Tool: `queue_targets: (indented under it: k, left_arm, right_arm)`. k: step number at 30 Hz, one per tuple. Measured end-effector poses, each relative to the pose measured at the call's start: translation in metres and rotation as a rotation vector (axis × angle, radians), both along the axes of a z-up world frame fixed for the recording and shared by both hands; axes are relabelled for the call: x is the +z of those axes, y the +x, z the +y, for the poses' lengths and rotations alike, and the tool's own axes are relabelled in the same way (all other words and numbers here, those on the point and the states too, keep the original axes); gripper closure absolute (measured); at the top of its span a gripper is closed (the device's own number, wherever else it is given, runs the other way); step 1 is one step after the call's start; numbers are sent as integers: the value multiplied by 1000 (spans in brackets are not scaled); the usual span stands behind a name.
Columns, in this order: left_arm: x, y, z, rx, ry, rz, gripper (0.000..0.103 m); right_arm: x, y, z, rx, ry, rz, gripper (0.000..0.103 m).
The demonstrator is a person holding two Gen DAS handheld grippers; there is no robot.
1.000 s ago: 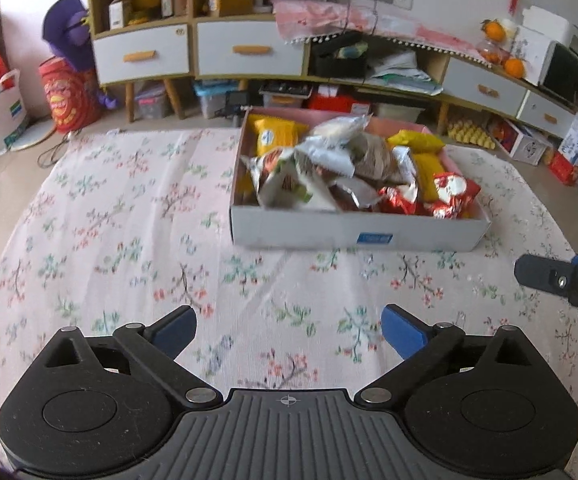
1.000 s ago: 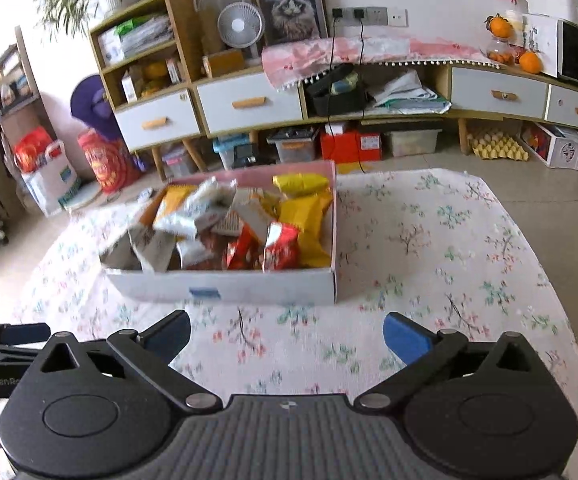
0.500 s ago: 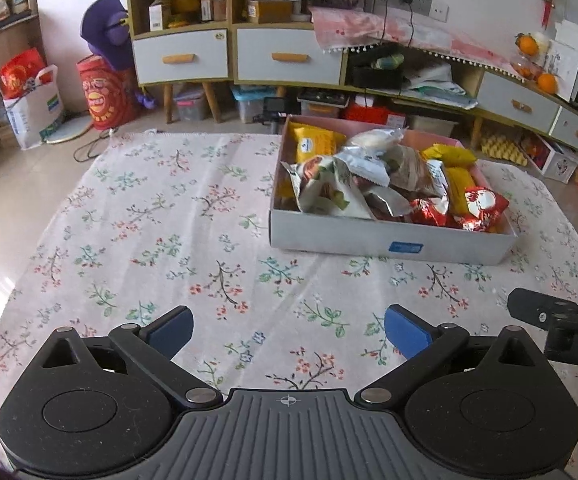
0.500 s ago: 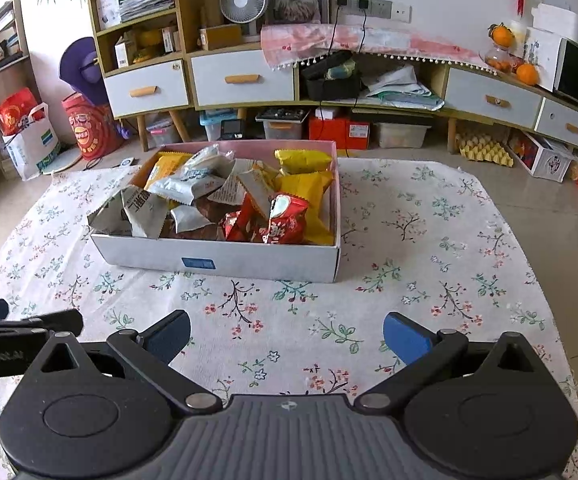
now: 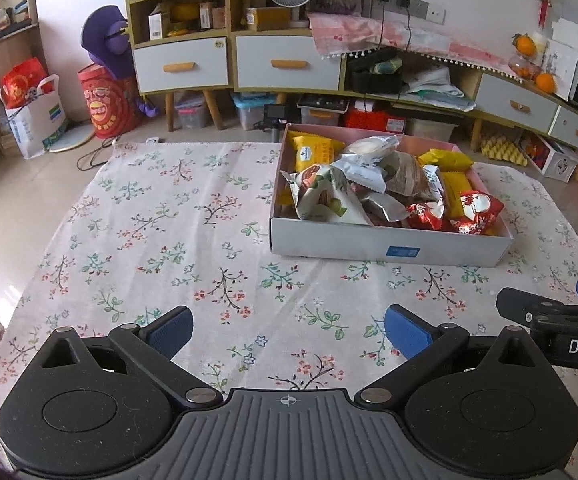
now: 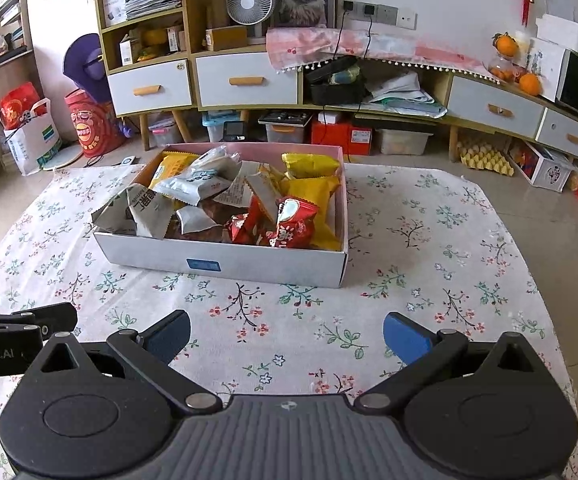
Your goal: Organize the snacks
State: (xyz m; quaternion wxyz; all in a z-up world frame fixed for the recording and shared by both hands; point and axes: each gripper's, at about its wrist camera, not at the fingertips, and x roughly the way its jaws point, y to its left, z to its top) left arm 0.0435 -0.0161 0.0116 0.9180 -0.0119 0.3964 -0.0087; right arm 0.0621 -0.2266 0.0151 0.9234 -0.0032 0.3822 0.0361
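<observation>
The right tongs point(image 6: 285, 334) hover with both blue-padded fingers point(image 6: 407, 338) spread wide over the floral-clothed table point(image 6: 429, 240), holding nothing. Ahead sits a white box point(image 6: 225, 262) heaped with snack packets point(image 6: 229, 196). The left tongs point(image 6: 21, 326) poke in at the left edge.

- Left wrist view looks forward over the floral tablecloth point(image 5: 161, 240); the snack box point(image 5: 389, 246) sits ahead, to the right.
- Right wrist view faces the same box point(image 6: 225, 260), nearer and left of centre.
- Both views share the cabinets point(image 5: 229, 64) behind.
</observation>
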Motion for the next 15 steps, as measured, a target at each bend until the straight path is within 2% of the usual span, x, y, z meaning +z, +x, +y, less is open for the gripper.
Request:
queue_targets:
  k: [15]
  left_arm:
    - [-1,1,-1,0,2,2,0]
  right_arm:
    - [-3,2,0,-10,3,6,15]
